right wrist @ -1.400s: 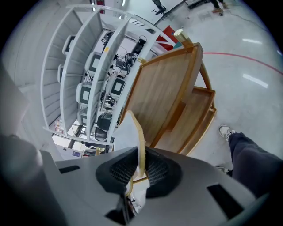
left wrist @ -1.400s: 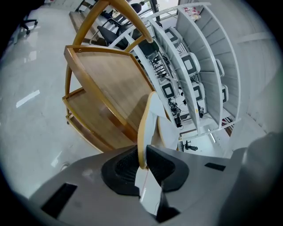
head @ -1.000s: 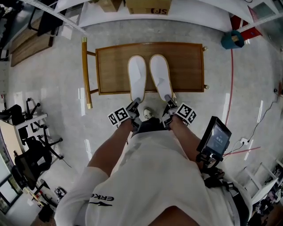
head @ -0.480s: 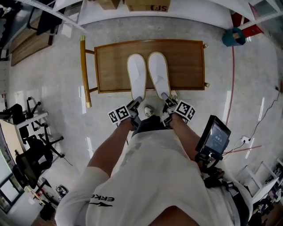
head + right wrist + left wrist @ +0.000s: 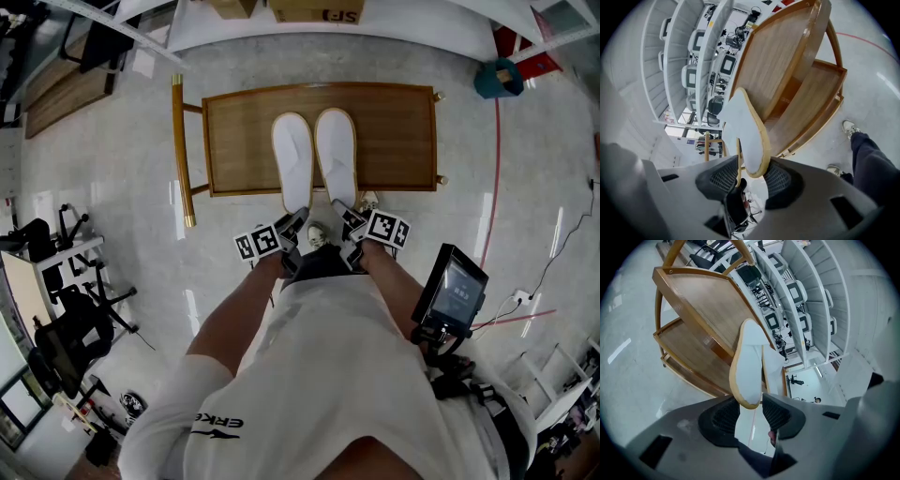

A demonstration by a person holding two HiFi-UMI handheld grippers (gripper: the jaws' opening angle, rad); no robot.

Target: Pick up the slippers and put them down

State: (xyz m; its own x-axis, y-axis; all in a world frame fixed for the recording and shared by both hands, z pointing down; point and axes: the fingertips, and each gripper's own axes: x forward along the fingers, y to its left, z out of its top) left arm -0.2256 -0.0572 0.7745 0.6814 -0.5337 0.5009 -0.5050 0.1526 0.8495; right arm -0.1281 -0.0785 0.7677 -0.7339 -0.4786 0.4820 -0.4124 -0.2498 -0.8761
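Observation:
Two white slippers with tan soles lie side by side, toes away from me, on the wooden table (image 5: 234,141): the left slipper (image 5: 292,159) and the right slipper (image 5: 337,155). My left gripper (image 5: 296,217) is at the left slipper's heel. In the left gripper view that heel (image 5: 747,364) sits between the spread pads of the gripper (image 5: 751,411), with a gap beside it. My right gripper (image 5: 345,212) is at the right heel (image 5: 743,131), which is loose between the pads of the gripper (image 5: 752,180). Both pairs of jaws have just been opening.
The table has a lower shelf (image 5: 693,362) and a handle bar (image 5: 177,150) at its left. A screen on a stand (image 5: 450,295) is at my right, office chairs (image 5: 66,328) at the left, and a teal object (image 5: 494,80) at the far right. White shelving (image 5: 811,296) stands behind.
Both grippers have opened their jaws off the slipper heels. The right gripper has drawn back a little. The slippers stay flat on the table.

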